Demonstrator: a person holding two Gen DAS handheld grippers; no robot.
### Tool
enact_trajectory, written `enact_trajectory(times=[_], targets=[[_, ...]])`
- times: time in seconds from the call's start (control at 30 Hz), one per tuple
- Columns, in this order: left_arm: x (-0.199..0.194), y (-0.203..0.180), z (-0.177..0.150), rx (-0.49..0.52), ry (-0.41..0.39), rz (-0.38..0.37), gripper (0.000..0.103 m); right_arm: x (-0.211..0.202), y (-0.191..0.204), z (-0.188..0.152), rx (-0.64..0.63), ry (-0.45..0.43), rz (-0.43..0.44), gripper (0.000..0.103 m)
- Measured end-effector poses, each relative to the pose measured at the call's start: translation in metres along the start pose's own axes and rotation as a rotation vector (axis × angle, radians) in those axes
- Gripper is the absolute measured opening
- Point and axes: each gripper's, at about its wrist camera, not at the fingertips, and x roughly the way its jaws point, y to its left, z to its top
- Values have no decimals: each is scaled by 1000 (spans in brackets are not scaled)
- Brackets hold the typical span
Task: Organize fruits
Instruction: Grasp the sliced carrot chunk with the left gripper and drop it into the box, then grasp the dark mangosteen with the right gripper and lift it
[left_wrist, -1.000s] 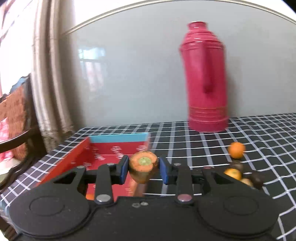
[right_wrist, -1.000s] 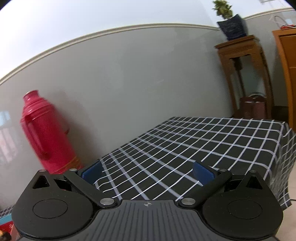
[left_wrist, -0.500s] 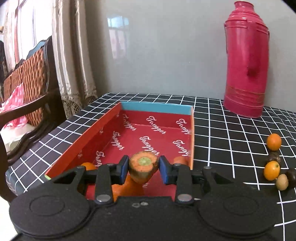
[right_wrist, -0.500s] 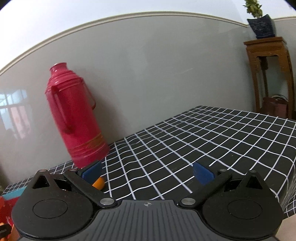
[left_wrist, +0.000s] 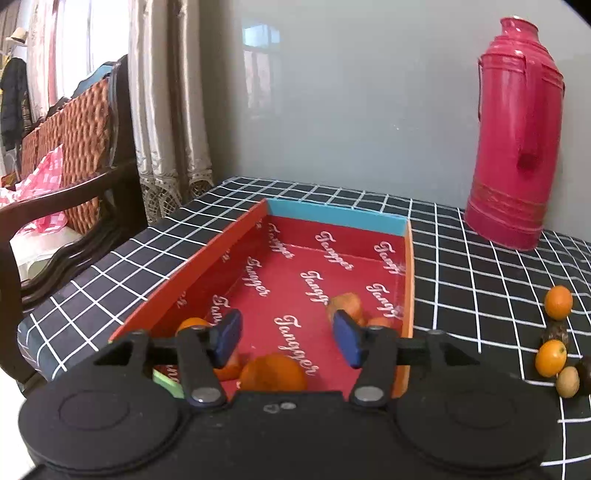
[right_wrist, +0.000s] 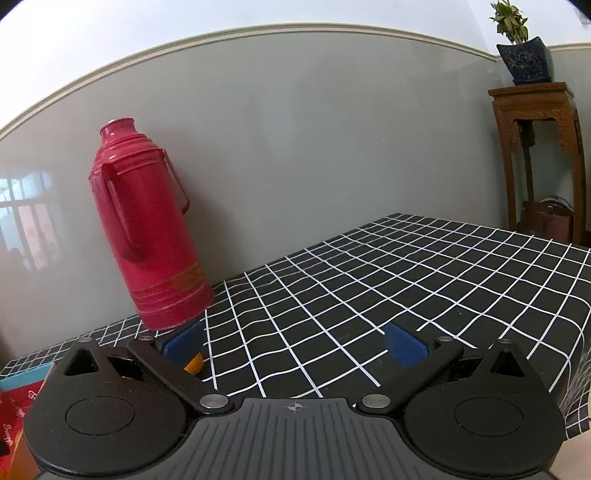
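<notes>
My left gripper (left_wrist: 288, 341) is open and empty above the near end of a red box (left_wrist: 207, 260) printed with white script. An orange carrot piece (left_wrist: 273, 373) lies in the box just below the jaws. More orange pieces (left_wrist: 345, 304) lie near the box's right wall and at its left (left_wrist: 190, 324). Small oranges (left_wrist: 558, 302) and brown round fruits (left_wrist: 567, 382) sit on the checked cloth at the right. My right gripper (right_wrist: 295, 347) is open and empty above the cloth, with one small orange (right_wrist: 194, 363) by its left finger.
A tall red thermos (left_wrist: 517, 147) stands by the grey wall, also in the right wrist view (right_wrist: 147, 229). A wooden chair (left_wrist: 70, 177) and curtains stand left of the table. A wooden stand (right_wrist: 535, 162) with a potted plant is at the far right.
My left gripper has opened and the carrot piece it held has dropped into the red box. My right gripper has swung slightly right, still open.
</notes>
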Motion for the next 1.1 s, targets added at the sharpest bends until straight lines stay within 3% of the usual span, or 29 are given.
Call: enact_trajectory(times=[0.2,0.3,0.53,0.57,0.63,0.67,0.8,0.93,1.07,1.1], targets=[[-4,10,3,-13,-15,13,60,4,4,-2,-25,27,23,103],[-8,18,4,-23,-23,20,68,10,9,-4,-71,79,69,103],[-11,38,10,-55,-34,45,70,23,22,-14,-132,187,200,102],[-11,41,10,-57,-34,51,71,25,25,-16,-136,192,203,100],[-11,46,10,-60,-34,56,71,29,28,-18,-150,210,216,65],[-11,48,11,-62,-34,57,71,32,31,-20,-161,231,231,58],[-11,56,12,-67,-36,66,73,45,40,-29,-179,294,250,55],[-10,63,12,-80,-33,73,74,48,47,-33,-185,298,280,55],[-9,65,12,-79,-31,72,75,61,46,-36,-138,343,292,54],[-10,66,12,-79,-31,71,75,64,45,-37,-121,354,296,48]])
